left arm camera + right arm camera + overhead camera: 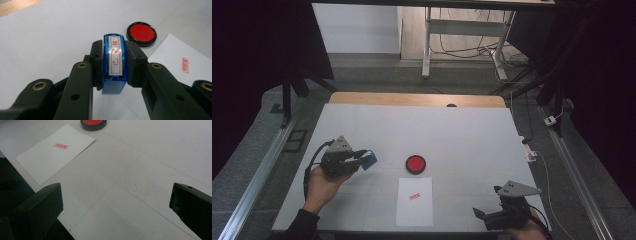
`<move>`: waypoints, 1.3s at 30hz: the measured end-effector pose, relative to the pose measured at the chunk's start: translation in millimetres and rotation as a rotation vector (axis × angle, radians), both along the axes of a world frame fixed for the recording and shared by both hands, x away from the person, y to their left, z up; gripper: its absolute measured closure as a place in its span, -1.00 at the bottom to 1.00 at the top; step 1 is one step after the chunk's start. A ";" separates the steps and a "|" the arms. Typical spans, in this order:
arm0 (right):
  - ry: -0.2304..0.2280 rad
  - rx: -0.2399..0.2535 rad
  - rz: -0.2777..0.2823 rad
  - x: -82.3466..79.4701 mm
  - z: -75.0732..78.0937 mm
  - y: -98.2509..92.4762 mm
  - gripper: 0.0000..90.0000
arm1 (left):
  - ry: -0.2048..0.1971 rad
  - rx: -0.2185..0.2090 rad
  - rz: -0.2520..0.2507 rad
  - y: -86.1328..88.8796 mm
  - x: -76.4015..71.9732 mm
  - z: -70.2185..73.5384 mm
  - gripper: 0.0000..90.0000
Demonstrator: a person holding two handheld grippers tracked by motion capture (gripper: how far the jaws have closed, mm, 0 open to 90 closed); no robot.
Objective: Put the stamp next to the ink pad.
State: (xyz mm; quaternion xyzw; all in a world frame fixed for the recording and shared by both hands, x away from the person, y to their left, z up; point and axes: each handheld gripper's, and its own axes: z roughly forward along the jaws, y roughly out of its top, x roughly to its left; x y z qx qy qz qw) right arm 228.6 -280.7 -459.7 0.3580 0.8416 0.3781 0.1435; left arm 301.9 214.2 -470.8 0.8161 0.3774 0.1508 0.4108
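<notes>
Blue stamp (114,63) clamped between left tool (115,62) jaws.

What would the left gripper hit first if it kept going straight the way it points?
Probably the red ink pad: the left gripper, shut on the blue stamp, aims roughly there. Depth is unclear; bare table could come first.

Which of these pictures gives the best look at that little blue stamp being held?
The left gripper view: the blue stamp sits close up, clamped between the left gripper jaws, its red-lettered label readable. The high view shows it as a small blue block at that gripper's tip. The right gripper view looks at the paper and ink pad instead.
</notes>
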 end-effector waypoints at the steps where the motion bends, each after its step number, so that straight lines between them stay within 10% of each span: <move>1: 0.000 0.000 -0.001 0.1 0.0 -0.1 -1.00 | 0.005 0.003 -0.001 0.0 1.3 -1.8 0.55; 39: 0.006 -0.030 0.024 0.2 -1.3 3.4 -0.99 | 0.077 0.057 -0.033 -7.1 23.3 -39.3 0.38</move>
